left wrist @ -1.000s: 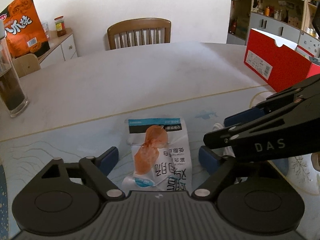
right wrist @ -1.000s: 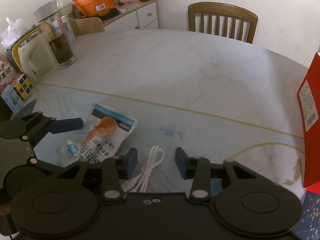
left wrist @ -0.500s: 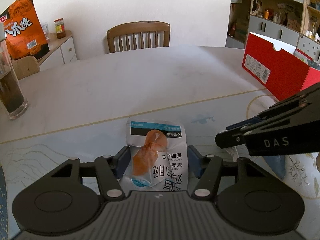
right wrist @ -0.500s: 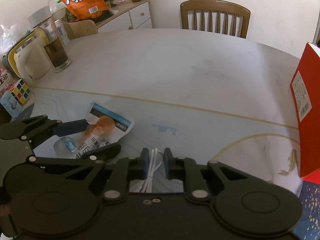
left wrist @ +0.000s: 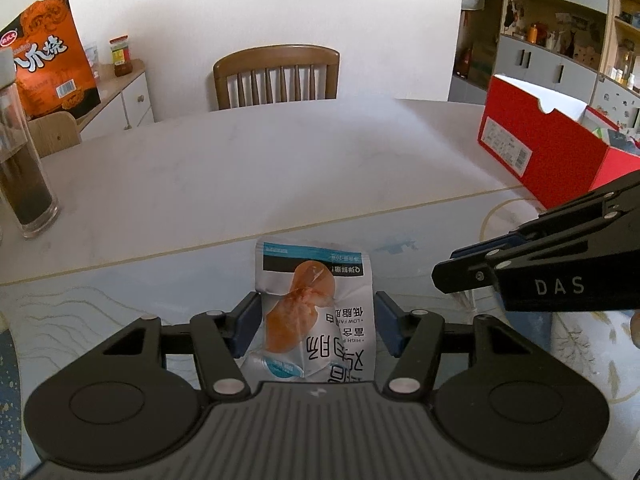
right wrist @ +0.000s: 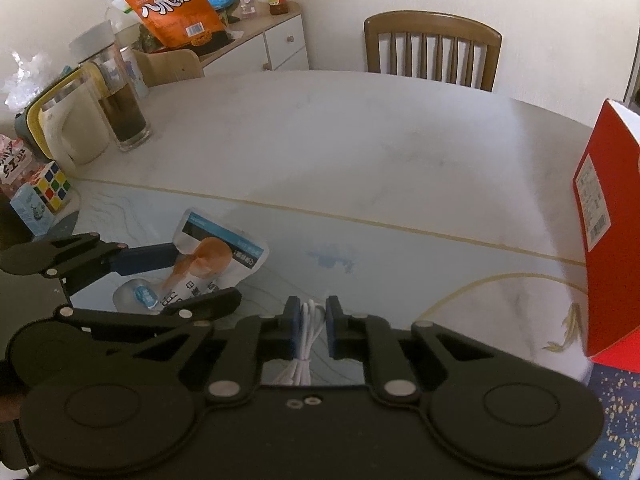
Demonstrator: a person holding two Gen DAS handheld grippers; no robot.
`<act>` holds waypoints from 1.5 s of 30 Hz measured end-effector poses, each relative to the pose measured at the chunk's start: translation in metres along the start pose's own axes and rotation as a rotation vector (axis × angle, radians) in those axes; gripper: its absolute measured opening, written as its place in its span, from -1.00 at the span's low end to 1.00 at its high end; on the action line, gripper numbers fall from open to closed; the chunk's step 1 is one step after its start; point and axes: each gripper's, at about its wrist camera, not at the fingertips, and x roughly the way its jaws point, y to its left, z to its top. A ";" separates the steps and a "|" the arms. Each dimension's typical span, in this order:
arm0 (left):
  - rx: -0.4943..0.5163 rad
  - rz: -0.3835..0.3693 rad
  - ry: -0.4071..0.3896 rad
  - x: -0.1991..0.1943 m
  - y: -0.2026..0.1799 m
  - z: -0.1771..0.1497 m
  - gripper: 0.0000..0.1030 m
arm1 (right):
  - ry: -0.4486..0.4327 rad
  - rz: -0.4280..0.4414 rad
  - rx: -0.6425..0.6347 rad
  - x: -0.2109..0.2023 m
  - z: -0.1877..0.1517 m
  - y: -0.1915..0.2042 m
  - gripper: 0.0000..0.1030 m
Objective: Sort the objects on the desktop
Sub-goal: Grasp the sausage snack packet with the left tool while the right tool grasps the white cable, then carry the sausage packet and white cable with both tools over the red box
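The right gripper [right wrist: 312, 320] is clamped on a bundled white cable [right wrist: 309, 332], whose long axis runs straight away from the camera, its loop end pointing toward the wooden chair [right wrist: 432, 50]. To the cable's left, the left gripper [left wrist: 314, 326] squeezes a silver snack packet [left wrist: 316, 316] lying on the table [left wrist: 280, 168]; the packet's length points the same way, its blue-banded end farthest. Beyond the cable to the right stands a red box [right wrist: 604, 240].
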 end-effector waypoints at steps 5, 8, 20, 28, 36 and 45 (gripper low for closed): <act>0.006 -0.018 -0.012 -0.009 -0.007 0.005 0.15 | -0.019 -0.006 0.002 -0.011 -0.002 -0.002 -0.77; 0.013 -0.025 -0.015 -0.012 -0.013 0.007 0.15 | -0.021 -0.013 0.007 -0.016 -0.004 -0.006 -0.77; 0.027 -0.085 -0.019 -0.029 -0.044 0.020 0.15 | -0.051 -0.022 0.043 -0.051 -0.010 -0.024 -0.77; 0.052 -0.137 -0.026 -0.044 -0.080 0.038 0.15 | -0.081 -0.049 0.058 -0.092 -0.015 -0.047 -0.77; 0.089 -0.181 -0.046 -0.060 -0.122 0.057 0.15 | -0.105 -0.080 0.061 -0.127 -0.022 -0.072 -0.77; 0.130 -0.212 -0.073 -0.074 -0.167 0.083 0.15 | -0.149 -0.096 0.053 -0.165 -0.026 -0.102 -0.77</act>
